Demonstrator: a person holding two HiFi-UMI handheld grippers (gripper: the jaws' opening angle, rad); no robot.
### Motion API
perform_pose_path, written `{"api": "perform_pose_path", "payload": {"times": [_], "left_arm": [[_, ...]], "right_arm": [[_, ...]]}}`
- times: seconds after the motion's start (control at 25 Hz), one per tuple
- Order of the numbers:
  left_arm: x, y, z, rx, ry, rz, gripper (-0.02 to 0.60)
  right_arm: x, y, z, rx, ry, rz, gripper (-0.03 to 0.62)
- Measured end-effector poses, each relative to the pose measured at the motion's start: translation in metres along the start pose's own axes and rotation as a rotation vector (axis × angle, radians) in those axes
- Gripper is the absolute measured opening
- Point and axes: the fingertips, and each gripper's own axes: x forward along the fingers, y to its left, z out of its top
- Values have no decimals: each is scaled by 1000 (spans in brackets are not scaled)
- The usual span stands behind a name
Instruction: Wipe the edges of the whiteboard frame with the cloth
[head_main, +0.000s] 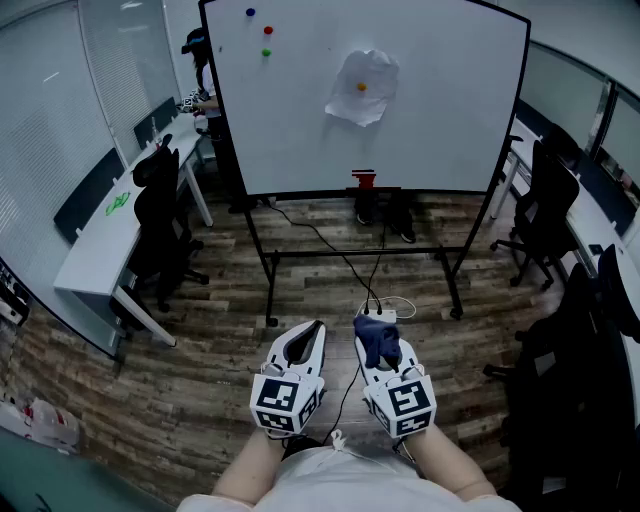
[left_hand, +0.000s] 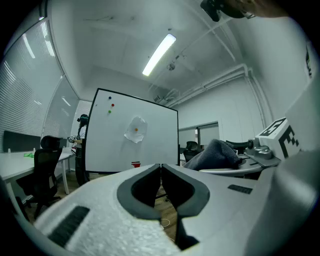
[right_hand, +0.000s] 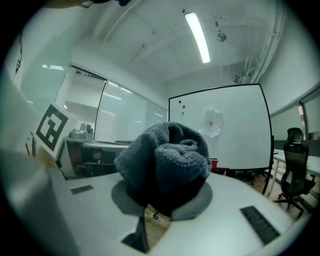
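A rolling whiteboard (head_main: 400, 110) with a dark frame stands ahead on the wooden floor; a crumpled paper (head_main: 362, 88) is pinned to it with an orange magnet. It also shows far off as the whiteboard (left_hand: 131, 145) in the left gripper view and the whiteboard (right_hand: 220, 132) in the right gripper view. My right gripper (head_main: 381, 345) is shut on a bunched dark blue-grey cloth (head_main: 378, 340), which fills the jaws as the cloth (right_hand: 165, 162). My left gripper (head_main: 305, 340) is shut with nothing in it, its tips meeting (left_hand: 161, 166). Both are held low, well short of the board.
A red eraser (head_main: 363, 179) sits on the board's bottom ledge. Cables and a power strip (head_main: 385, 312) lie on the floor under the stand. White desks with black office chairs (head_main: 160, 215) line the left; more chairs (head_main: 545, 215) stand at right. A person (head_main: 200, 60) stands back left.
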Motion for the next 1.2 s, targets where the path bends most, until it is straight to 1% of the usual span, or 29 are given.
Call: {"api": "perform_pose_path", "payload": {"times": [0.32,0.52,0.6,0.68,0.76,0.96,1.12,1.2], "left_arm": [[6,-1,-2,-8,5,-10,25],[9,2,-6,-17,13,-8,25],[10,4,-7,-24,16,0,25],[10,5,-10,-28,18,4,25],[9,9,-13,-28,28,11,25],[9,30,-25,-31,62,31,25],[12,64,-32,-57,66,55,25],[16,86,-33,-60,65,59,25]], "right_arm": [[5,-5,-1,16,3,5,72],[8,-9,-3,53,-1,-9,72],[10,-10,-5,40,4,-12,72],[12,-9,-7,-1,6,-16,72],[17,-4,-9,-16,10,-5,72],[41,6,-17,35,30,38,72],[73,15,-19,80,42,74,72],[95,20,-17,84,46,80,72]]}}
